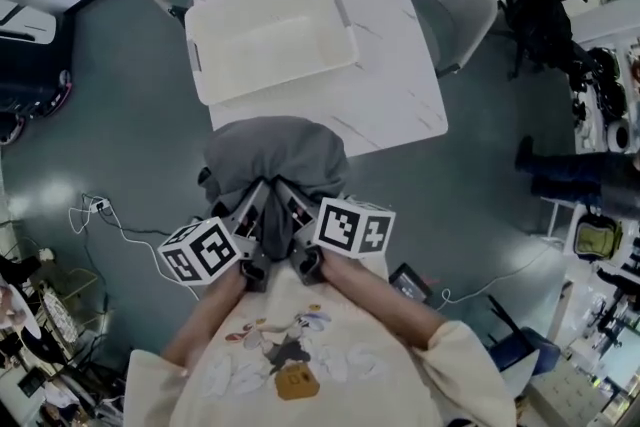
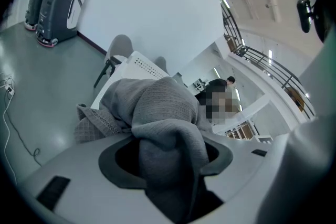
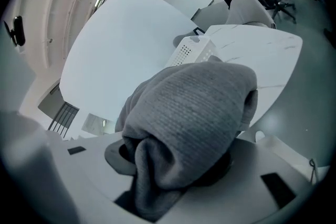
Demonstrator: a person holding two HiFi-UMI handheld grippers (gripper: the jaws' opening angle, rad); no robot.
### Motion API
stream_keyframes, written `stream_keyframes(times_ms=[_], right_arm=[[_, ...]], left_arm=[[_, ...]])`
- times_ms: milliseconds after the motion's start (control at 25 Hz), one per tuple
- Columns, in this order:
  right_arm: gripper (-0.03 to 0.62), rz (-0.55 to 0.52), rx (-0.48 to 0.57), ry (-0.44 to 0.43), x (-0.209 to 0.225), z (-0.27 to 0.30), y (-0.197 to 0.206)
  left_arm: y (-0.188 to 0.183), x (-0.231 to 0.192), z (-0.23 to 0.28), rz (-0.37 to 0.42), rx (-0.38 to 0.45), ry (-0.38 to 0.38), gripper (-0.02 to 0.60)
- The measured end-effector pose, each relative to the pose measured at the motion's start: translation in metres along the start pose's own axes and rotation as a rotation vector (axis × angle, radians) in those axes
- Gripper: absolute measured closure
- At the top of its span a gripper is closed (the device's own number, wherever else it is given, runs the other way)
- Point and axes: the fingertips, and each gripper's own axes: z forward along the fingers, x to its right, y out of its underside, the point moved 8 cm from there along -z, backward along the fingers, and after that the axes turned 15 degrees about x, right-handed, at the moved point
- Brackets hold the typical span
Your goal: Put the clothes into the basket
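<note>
Two claws, one grey garment (image 1: 275, 153), and both have a firm bite on it: the left gripper (image 1: 256, 203) is clamped on a thick fold that spills over its jaws, and the right gripper (image 1: 292, 203) is clamped on a rolled wad of the same cloth, so neither claw is free. We see them side by side, nearly touching, with the garment bunched into a rounded lump just ahead of them, its wider span running from 9 to 3 o'clock. It overlaps the near edge of the white table (image 1: 400, 90), though we can't tell whether it rests there or is held just above it. Now the relation that matters: the basket (image 1: 200, 70), a pale empty tub on the table, lies dead ahead at 12 o'clock from the claws, with a strip of bare tabletop between it and the lump. Its long side also runs roughly 9 to 3, a touch skewed, so the lump sits broadside to the opening. Neither hand looks nearer; they're level, and we'd judge this a straight two-handed carry forward over the near rim. The loose hem drooping at 9 o'clock under the left claw is what we'd watch, since it could catch on that rim.
</note>
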Motion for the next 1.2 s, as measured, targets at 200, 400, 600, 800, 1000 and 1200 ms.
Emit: stream_keyframes(times_ms=[200, 400, 600, 800, 1000, 1200], right_arm=[[0.411, 0.009, -0.013, -0.017, 0.006, 0.012, -0.03], [0.41, 0.029, -0.019, -0.019, 0.009, 0.018, -0.044], [0.408, 0.026, -0.025, -0.035, 0.01, 0.022, -0.053], [0.408, -0.006, -0.008, -0.059, 0.005, 0.025, -0.063], [0.408, -0.029, 0.001, -0.073, -0.001, 0.025, -0.071], [0.408, -0.061, 0.015, -0.106, -0.015, 0.034, -0.085]], left_arm=[[-0.007, 0.015, 0.025, -0.002, 0.014, -0.017, 0.341], [-0.013, 0.022, 0.039, 0.0, 0.007, -0.016, 0.341], [-0.014, 0.025, 0.045, -0.012, 0.024, -0.006, 0.341], [-0.021, 0.032, 0.05, 0.009, 0.054, 0.009, 0.341], [-0.025, 0.037, 0.051, 0.006, 0.082, 0.014, 0.341], [-0.042, 0.045, 0.055, 0.013, 0.122, 0.031, 0.341]])
